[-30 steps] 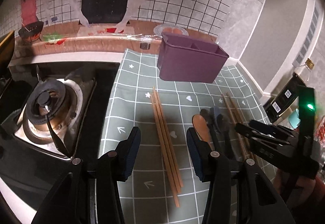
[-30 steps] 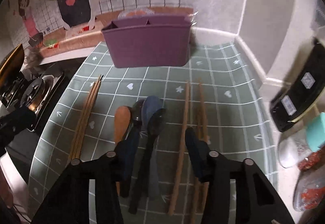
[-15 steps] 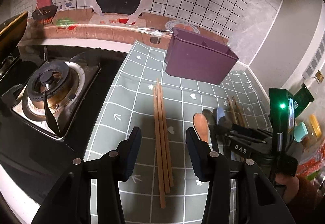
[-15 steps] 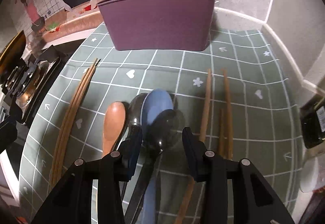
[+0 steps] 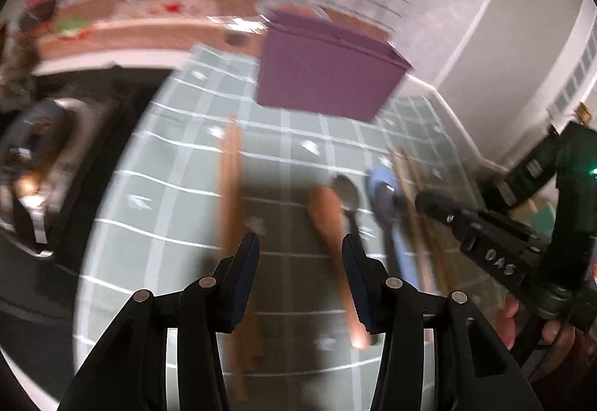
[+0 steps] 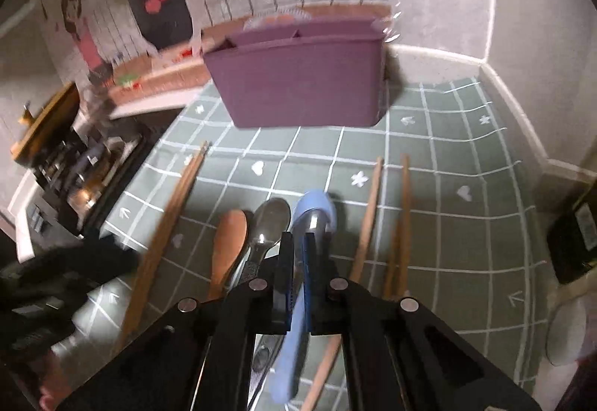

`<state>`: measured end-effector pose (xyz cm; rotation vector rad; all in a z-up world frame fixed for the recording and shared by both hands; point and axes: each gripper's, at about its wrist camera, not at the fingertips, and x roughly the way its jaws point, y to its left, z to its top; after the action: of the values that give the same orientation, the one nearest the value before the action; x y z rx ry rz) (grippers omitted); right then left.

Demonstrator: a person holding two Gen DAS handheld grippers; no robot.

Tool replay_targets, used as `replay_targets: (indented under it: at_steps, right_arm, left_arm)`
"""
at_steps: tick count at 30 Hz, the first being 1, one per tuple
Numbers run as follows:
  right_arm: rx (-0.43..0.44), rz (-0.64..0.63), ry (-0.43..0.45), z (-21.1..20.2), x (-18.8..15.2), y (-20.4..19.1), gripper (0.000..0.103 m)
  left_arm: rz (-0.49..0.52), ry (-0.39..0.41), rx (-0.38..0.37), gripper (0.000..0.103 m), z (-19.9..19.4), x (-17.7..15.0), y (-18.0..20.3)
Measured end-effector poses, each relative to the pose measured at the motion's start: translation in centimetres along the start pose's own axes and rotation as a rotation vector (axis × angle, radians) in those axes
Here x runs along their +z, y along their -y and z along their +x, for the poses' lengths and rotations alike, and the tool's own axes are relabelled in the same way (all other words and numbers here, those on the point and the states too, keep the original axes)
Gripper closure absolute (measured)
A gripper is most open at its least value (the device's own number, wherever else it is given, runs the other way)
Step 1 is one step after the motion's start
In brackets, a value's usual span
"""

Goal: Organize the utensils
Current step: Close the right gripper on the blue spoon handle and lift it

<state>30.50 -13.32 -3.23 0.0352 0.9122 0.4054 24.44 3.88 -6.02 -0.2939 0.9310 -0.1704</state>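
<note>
On the green grid mat point(image 6: 429, 157), in front of the purple caddy point(image 6: 298, 82), your right gripper point(image 6: 296, 284) has just closed its jaws on a dark spoon point(image 6: 313, 224) lying over the blue spoon point(image 6: 289, 351); only the right wrist view shows that grip. The left view shows your left gripper point(image 5: 300, 280) with jaws apart and nothing between them, between the left chopsticks point(image 5: 229, 194) and the wooden spoon point(image 5: 330, 224).
</note>
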Motion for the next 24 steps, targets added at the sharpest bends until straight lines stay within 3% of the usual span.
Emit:
replay_targets:
  at_steps: [8,11,16,24]
  right_arm:
    - [-0.021,0.0,0.091,-4.0,0.9,1.0,0.098]
    - [-0.067,0.006,0.049,-3.2,0.8,1.5,0.097]
    - [0.028,0.028,-0.016,-1.0,0.0,2.3,0.074]
    - [-0.008,-0.061,-0.084,1.5,-0.9,-0.2,0.065]
  left_arm:
    - [-0.043,-0.086,0.021,0.056,3.5,0.7,1.3]
    - [-0.044,-0.078,0.024,0.056,3.2,0.7,1.6]
    - [-0.008,-0.045,0.073,0.056,2.0,0.6,1.7]
    - [-0.063,-0.022,0.122,0.056,0.3,0.3,-0.8]
